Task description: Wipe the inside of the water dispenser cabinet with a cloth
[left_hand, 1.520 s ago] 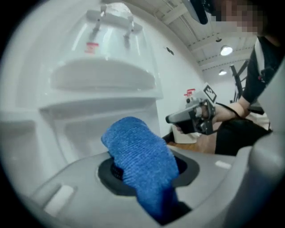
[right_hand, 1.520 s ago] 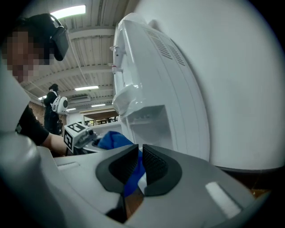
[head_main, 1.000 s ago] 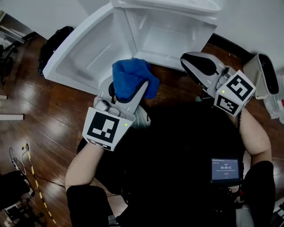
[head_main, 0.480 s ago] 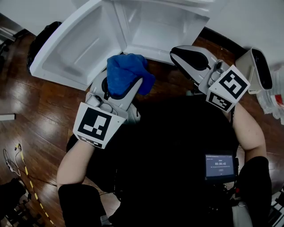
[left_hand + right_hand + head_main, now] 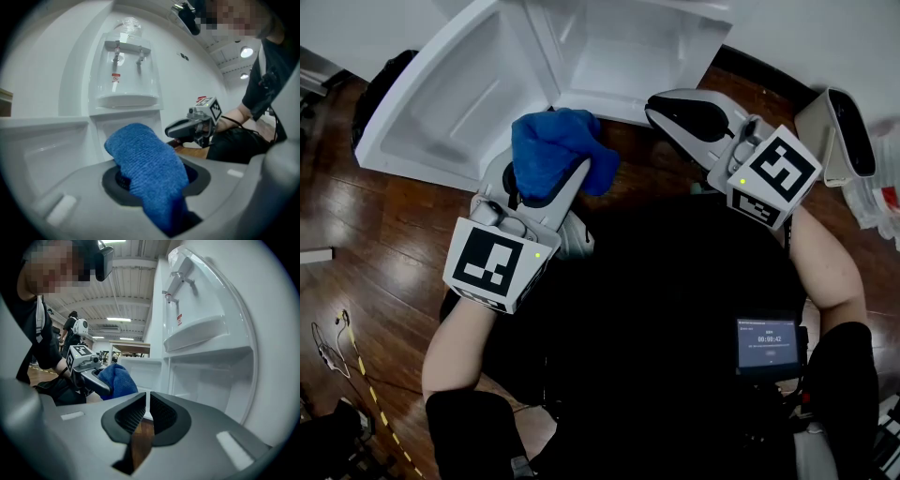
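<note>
A bunched blue cloth (image 5: 553,150) sticks out of my left gripper (image 5: 542,184), whose jaws are shut on it just in front of the open white cabinet (image 5: 628,56). In the left gripper view the cloth (image 5: 145,173) fills the gap between the jaws. The cabinet door (image 5: 459,94) is swung wide to the left. My right gripper (image 5: 662,107) hovers at the cabinet's lower right edge, shut with nothing between its pads (image 5: 161,411). From the right gripper view, the cabinet opening (image 5: 211,380) lies straight ahead and the cloth (image 5: 117,378) is off to the left.
The dispenser's taps and drip tray (image 5: 126,61) sit above the cabinet. A black bag (image 5: 380,89) lies on the wood floor left of the door. A white device with a dark face (image 5: 848,141) stands at the right. Cables (image 5: 337,337) trail at lower left.
The head view has drifted a little, so the cabinet sits further left. Both grippers hold nearly the same places in front of it, with the cloth still clamped in the left.
</note>
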The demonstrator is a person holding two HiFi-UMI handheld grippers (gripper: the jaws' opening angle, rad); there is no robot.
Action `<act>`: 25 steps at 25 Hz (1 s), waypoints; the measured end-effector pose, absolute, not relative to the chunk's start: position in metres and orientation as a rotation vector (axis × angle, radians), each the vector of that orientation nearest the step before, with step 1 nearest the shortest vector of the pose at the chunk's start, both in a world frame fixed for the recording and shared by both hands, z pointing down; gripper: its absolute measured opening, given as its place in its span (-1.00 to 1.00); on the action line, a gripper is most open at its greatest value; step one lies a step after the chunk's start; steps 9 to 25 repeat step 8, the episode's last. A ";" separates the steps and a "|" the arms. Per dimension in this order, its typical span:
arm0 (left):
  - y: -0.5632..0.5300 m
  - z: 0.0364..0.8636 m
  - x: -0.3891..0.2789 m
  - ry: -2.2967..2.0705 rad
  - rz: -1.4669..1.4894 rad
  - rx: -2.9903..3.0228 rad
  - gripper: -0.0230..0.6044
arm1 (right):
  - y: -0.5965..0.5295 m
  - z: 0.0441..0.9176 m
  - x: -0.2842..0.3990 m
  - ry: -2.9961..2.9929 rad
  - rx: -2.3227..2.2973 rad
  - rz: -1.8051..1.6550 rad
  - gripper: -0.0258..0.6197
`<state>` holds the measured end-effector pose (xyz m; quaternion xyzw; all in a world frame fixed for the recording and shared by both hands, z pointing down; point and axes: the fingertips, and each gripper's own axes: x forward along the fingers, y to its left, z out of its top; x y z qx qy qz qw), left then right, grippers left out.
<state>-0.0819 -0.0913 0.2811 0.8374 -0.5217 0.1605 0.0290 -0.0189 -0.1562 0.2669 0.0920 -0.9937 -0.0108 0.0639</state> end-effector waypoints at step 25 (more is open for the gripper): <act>-0.090 0.286 -0.084 -1.592 0.501 2.579 -0.39 | -0.154 0.269 -0.022 -2.999 0.266 -0.044 -0.83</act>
